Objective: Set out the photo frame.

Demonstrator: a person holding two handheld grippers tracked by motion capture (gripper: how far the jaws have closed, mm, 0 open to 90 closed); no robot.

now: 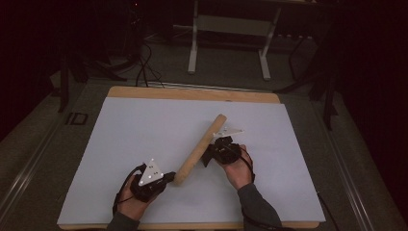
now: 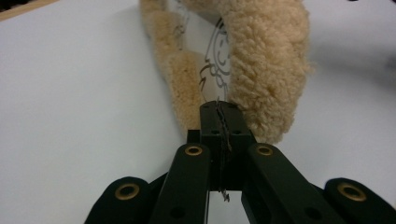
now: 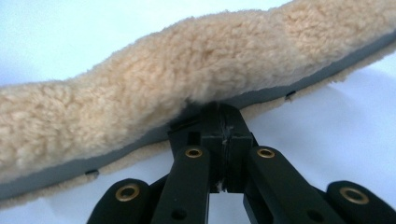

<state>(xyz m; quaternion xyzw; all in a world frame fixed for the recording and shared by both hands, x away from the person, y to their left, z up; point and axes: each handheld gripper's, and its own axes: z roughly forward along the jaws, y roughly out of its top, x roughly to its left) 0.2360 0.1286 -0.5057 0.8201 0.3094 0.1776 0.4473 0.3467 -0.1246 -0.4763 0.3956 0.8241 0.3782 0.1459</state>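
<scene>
A long tan fleece piece [image 1: 199, 149] lies folded lengthwise, running diagonally across the white sheet [image 1: 139, 139]. My left gripper [image 1: 169, 179] is shut on its near end. In the left gripper view the jaws [image 2: 219, 112] pinch a thin pale inner layer with black line drawings, between the two fleece [image 2: 266, 70] folds. My right gripper [image 1: 208, 155] holds the piece from the right side at about mid-length. In the right gripper view its jaws [image 3: 223, 112] are shut on the grey edge beneath the fleece [image 3: 187, 70].
The white sheet covers a wooden table [image 1: 192, 93] whose edge shows at the back. Beyond it a white desk frame [image 1: 228, 29] stands on the dark floor, with cables [image 1: 144, 67] to its left. Bare sheet lies to the left and right of the fleece.
</scene>
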